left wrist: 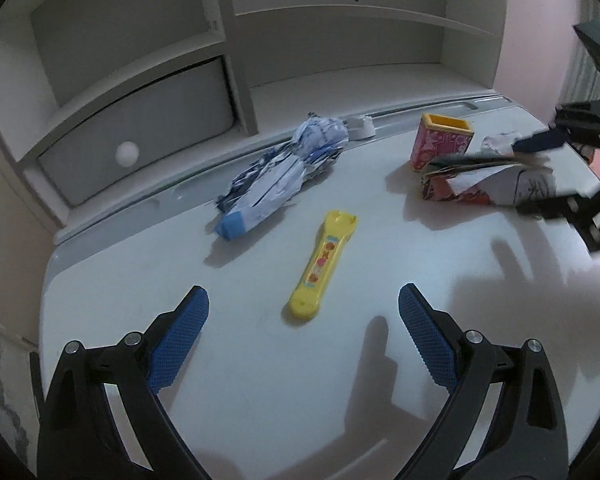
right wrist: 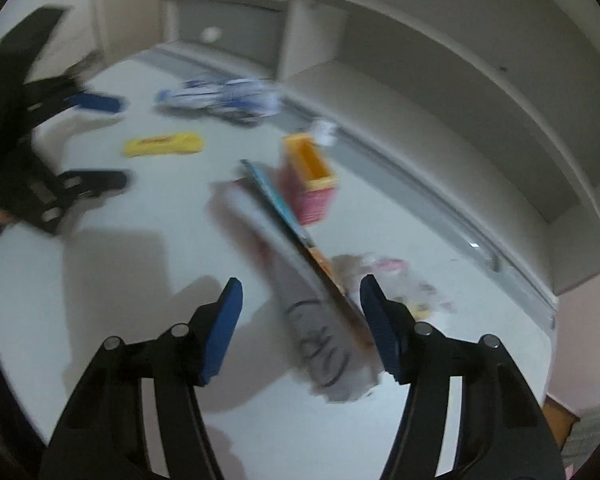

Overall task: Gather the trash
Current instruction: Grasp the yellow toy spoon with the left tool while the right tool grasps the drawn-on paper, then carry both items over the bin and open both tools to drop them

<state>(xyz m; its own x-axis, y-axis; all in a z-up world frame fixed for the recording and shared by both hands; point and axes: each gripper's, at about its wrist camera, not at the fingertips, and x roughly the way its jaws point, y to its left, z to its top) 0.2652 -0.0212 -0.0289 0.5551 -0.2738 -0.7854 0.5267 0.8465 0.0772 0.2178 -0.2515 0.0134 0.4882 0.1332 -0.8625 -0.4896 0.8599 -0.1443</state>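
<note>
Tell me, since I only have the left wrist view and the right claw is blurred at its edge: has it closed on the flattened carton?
Observer: No. The right claw stands open. The flattened carton lies between its pads, close to one and well clear of the other.
Operator: Is anything inside the pink box? I see only its rim.
Observer: From the right wrist view, the pink box shows an orange inside that looks empty, though the picture is blurred.
Operator: Is there anything past the table's far corner?
Observer: Yes, a brown cardboard-looking edge sits just below the table there. I cannot tell what it is.
</note>
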